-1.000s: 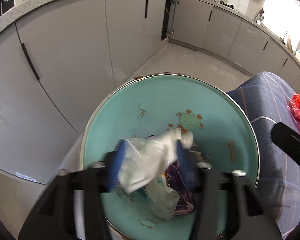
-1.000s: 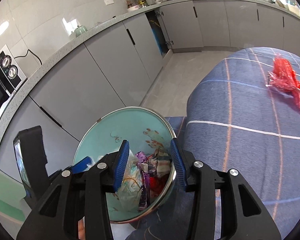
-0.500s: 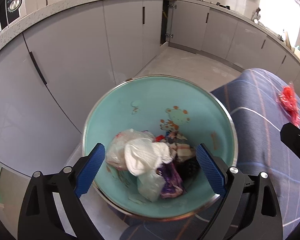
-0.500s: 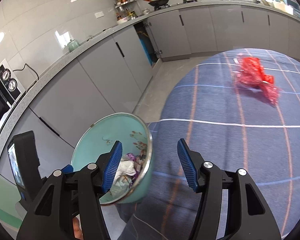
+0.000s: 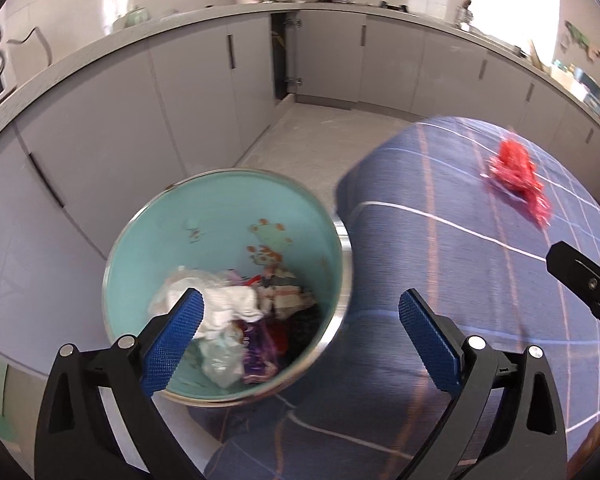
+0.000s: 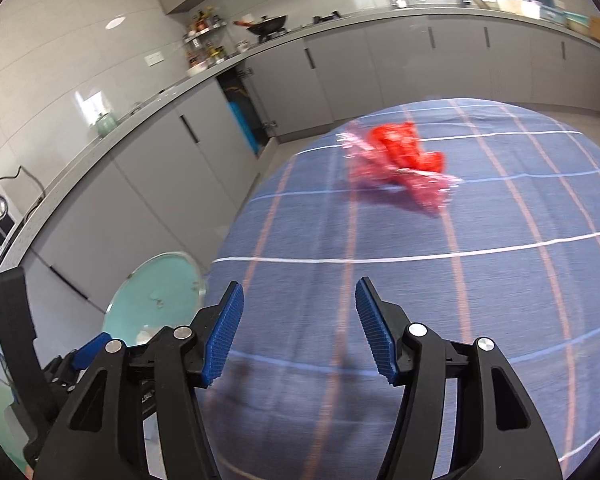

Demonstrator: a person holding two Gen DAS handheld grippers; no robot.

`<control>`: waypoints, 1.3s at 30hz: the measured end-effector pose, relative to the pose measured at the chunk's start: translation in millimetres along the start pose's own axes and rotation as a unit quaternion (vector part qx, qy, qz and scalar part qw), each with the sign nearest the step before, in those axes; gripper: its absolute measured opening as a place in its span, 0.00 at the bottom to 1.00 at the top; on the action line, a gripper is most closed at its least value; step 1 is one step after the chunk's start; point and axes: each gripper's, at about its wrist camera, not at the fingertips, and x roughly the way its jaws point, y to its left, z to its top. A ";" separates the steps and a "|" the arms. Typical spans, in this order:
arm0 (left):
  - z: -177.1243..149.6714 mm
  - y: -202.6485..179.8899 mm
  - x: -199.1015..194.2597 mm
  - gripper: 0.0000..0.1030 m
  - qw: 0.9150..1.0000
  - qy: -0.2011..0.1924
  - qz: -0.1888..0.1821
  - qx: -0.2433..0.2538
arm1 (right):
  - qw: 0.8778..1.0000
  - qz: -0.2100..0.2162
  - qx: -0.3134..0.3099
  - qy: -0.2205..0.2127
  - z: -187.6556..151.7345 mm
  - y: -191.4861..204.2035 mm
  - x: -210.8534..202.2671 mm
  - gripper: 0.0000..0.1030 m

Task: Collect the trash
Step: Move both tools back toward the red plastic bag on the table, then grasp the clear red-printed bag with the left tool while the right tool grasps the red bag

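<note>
A turquoise trash bin (image 5: 220, 216) with a metal rim stands beside the table and holds white tissue (image 5: 220, 300), plastic and dark wrappers. It also shows low left in the right wrist view (image 6: 160, 292). A crumpled red plastic wrapper (image 5: 516, 176) lies on the blue checked tablecloth (image 5: 440, 300), far right. In the right wrist view the red wrapper (image 6: 400, 156) lies ahead on the cloth. My left gripper (image 5: 300, 332) is open and empty above the bin's right rim. My right gripper (image 6: 298, 324) is open and empty over the cloth, well short of the wrapper.
Grey kitchen cabinets (image 5: 204, 88) and a countertop (image 6: 140, 100) curve around the back. One cabinet door (image 5: 280, 60) stands ajar. A tiled floor (image 5: 312, 136) lies between cabinets and table. The right gripper's body (image 5: 588, 280) shows at the left view's right edge.
My left gripper opened, dropped the white tissue into the bin, then drew back and swung right. My right gripper moved right from over the bin to over the cloth, facing the red wrapper.
</note>
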 end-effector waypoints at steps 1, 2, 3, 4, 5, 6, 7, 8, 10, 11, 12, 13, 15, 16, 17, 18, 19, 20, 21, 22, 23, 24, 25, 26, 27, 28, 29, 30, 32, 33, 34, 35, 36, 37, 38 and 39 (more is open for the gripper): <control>0.2 -5.9 -0.8 0.93 1.000 0.000 -0.004 0.005 | 1.000 -0.005 0.003 -0.002 1.7 -8.4 -1.9 0.57; 0.6 -13.5 -1.7 0.93 1.000 -0.001 -0.009 0.012 | 1.000 -0.010 0.006 -0.003 3.1 -15.0 -3.5 0.57; 0.3 -19.3 -2.7 0.93 1.000 -0.001 -0.015 0.018 | 1.000 -0.014 0.007 -0.004 4.6 -20.1 -4.4 0.57; 1.4 -27.7 -3.2 0.93 0.999 -0.001 -0.022 0.026 | 1.000 -0.022 0.008 -0.007 7.3 -28.3 -6.5 0.57; 1.8 -32.8 -3.4 0.93 0.999 -0.001 -0.027 0.030 | 1.000 -0.027 0.010 -0.009 9.3 -33.5 -7.8 0.57; 2.3 -38.2 -4.0 0.93 0.999 -0.001 -0.032 0.033 | 0.999 -0.033 0.012 -0.012 11.7 -41.1 -9.7 0.57; 3.7 -45.9 -3.4 0.93 0.999 0.000 -0.039 0.037 | 0.999 -0.038 0.013 -0.014 13.7 -47.1 -11.2 0.57; 4.4 -51.8 -2.7 0.93 0.998 0.001 -0.043 0.040 | 0.999 -0.042 0.015 -0.016 15.4 -53.3 -13.0 0.57; 7.3 -65.9 -1.4 0.93 0.997 0.001 -0.055 0.048 | 0.998 -0.053 0.021 -0.020 20.1 -68.5 -15.5 0.57; 9.5 -72.7 -0.8 0.93 0.997 0.000 -0.060 0.052 | 0.998 -0.059 0.023 -0.021 22.2 -75.5 -16.2 0.57; 10.9 -78.4 0.1 0.93 0.996 -0.001 -0.063 0.055 | 0.998 -0.062 0.024 -0.021 23.3 -80.0 -15.8 0.57; 12.8 -84.2 1.1 0.93 0.996 -0.003 -0.066 0.058 | 0.997 -0.067 0.025 -0.022 24.8 -85.5 -16.0 0.57; 19.2 -97.1 5.5 0.92 0.996 -0.004 -0.072 0.060 | 0.997 -0.074 0.024 -0.022 28.2 -94.9 -16.1 0.56; 22.1 -101.3 7.5 0.92 0.995 -0.003 -0.076 0.060 | 0.996 -0.077 0.023 -0.023 30.1 -99.3 -16.1 0.56; 26.3 -107.0 10.7 0.92 0.995 -0.002 -0.083 0.057 | 0.996 -0.081 0.023 -0.024 32.1 -104.1 -16.5 0.56; 29.1 -111.3 13.1 0.90 0.995 -0.001 -0.088 0.055 | 0.996 -0.084 0.023 -0.026 32.9 -107.8 -17.4 0.56; 32.9 -117.0 15.7 0.88 0.994 0.000 -0.092 0.053 | 0.995 -0.088 0.025 -0.027 35.0 -112.5 -17.4 0.56; 38.6 -124.1 19.1 0.87 0.994 0.000 -0.098 0.049 | 0.995 -0.091 0.028 -0.028 37.2 -118.3 -17.4 0.56; 44.1 -131.2 21.7 0.86 0.994 -0.002 -0.101 0.048 | 0.995 -0.093 0.031 -0.028 39.1 -122.8 -17.4 0.56; 49.4 -138.9 23.8 0.85 0.994 -0.005 -0.103 0.047 | 0.995 -0.094 0.033 -0.029 41.2 -127.1 -17.3 0.56; 53.2 -144.3 25.4 0.85 0.993 -0.006 -0.105 0.046 | 0.994 -0.095 0.038 -0.028 43.7 -133.6 -16.8 0.56; 57.5 -152.0 27.3 0.84 0.993 -0.008 -0.110 0.045 | 0.994 -0.095 0.041 -0.027 45.2 -138.3 -16.1 0.56; 63.3 -162.3 30.7 0.82 0.992 -0.010 -0.117 0.044 | 0.994 -0.096 0.044 -0.026 46.8 -142.9 -15.4 0.56; 67.5 -169.2 33.5 0.81 0.992 -0.010 -0.120 0.044 | 0.994 -0.096 0.049 -0.024 49.2 -149.1 -14.3 0.56; 71.0 -176.8 37.3 0.79 0.991 -0.009 -0.123 0.044 | 0.994 -0.097 0.051 -0.024 50.7 -152.3 -13.6 0.56; 75.5 -186.6 43.7 0.76 0.991 -0.005 -0.129 0.040 | 0.993 -0.099 0.054 -0.024 52.7 -156.5 -13.1 0.56; 78.4 -192.0 47.9 0.75 0.990 0.000 -0.135 0.035 | 0.993 -0.099 0.057 -0.024 54.7 -160.5 -13.0 0.56; 82.3 -199.1 53.3 0.74 0.989 0.006 -0.145 0.027 | 0.993 -0.099 0.059 -0.024 55.5 -163.5 -13.1 0.56; 88.2 -211.3 62.6 0.72 0.989 0.010 -0.146 0.021 | 0.993 -0.100 0.064 -0.023 58.2 -169.6 -13.1 0.56; 89.7 -217.9 67.6 0.69 0.989 0.012 -0.143 0.024 | 0.993 -0.100 0.066 -0.023 60.0 -173.1 -12.6 0.56; 90.4 -223.1 72.1 0.62 0.989 0.013 -0.143 0.029 | 0.992 -0.101 0.067 -0.023 61.4 -176.0 -12.3 0.56; 89.8 -228.9 79.0 0.57 0.989 0.018 -0.143 0.040 | 0.992 -0.102 0.070 -0.022 63.1 -179.5 -11.4 0.56; 88.6 -230.7 83.5 0.48 0.989 0.022 -0.142 0.045 | 0.992 -0.102 0.072 -0.022 64.2 -181.5 -10.9 0.56; 87.9 -230.1 87.1 0.43 0.988 0.026 -0.143 0.045 | 0.992 -0.101 0.073 -0.021 65.6 -183.5 -9.5 0.56; 87.2 -227.0 90.7 0.42 0.987 0.030 -0.150 0.041 | 0.992 -0.100 0.073 -0.019 66.9 -184.7 -8.1 0.56; 87.4 -223.9 91.0 0.38 0.986 0.028 -0.156 0.042 | 0.992 -0.098 0.073 -0.018 69.2 -185.2 -5.2 0.56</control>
